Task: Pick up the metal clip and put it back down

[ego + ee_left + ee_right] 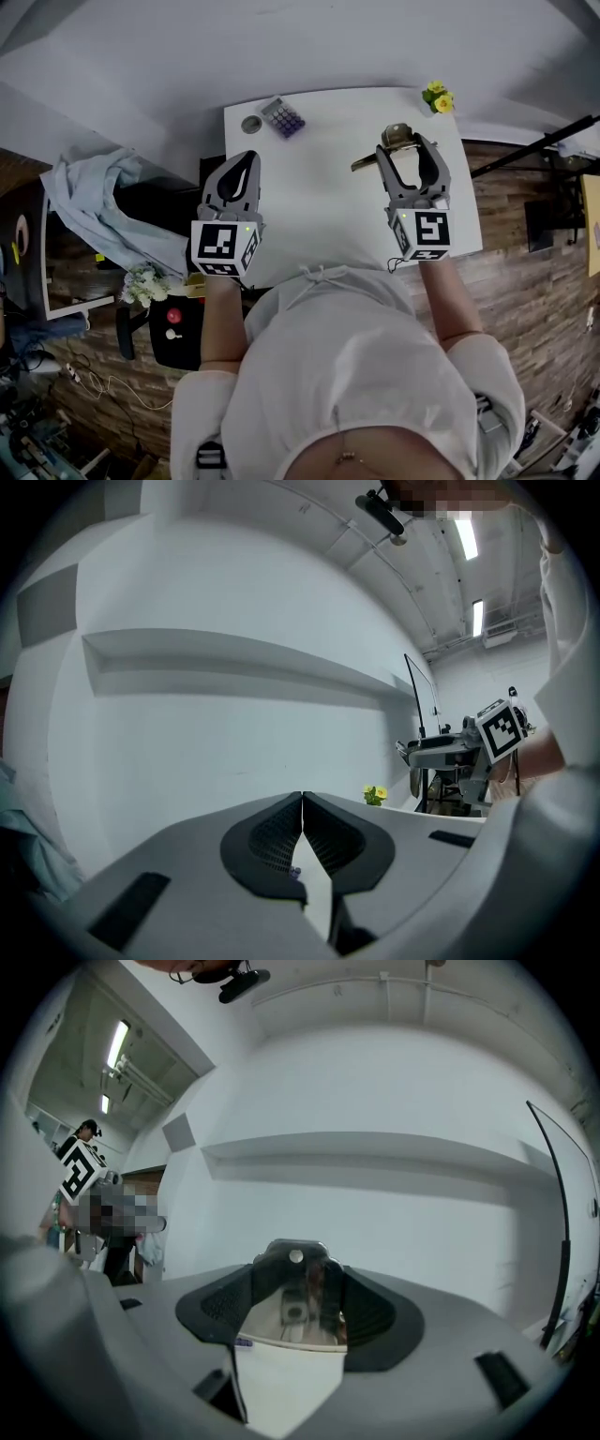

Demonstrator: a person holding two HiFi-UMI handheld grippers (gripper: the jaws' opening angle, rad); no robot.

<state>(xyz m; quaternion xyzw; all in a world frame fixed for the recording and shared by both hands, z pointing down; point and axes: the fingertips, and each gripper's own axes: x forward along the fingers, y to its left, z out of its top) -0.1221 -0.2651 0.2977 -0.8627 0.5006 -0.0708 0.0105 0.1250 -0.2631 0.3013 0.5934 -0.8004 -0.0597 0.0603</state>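
The right gripper's [407, 148] fingers clamp the metal clip [298, 1290], apparently lifted just off the white bench [319, 187] near its far right corner. Lower it level and slowly, and release only once it rests flat. The left gripper's [302, 832] fingers are pressed together and empty, well apart.

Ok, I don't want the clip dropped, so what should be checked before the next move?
1. Right gripper shut on the metal clip: ok.
2. Left gripper shut, empty, apart from the clip: ok.
3. Calculator and yellow flowers stand apart from the clip: ok.
4. Bare table beside the clip for setting it down: ok.
5. Clip lifted off the table: cannot tell.
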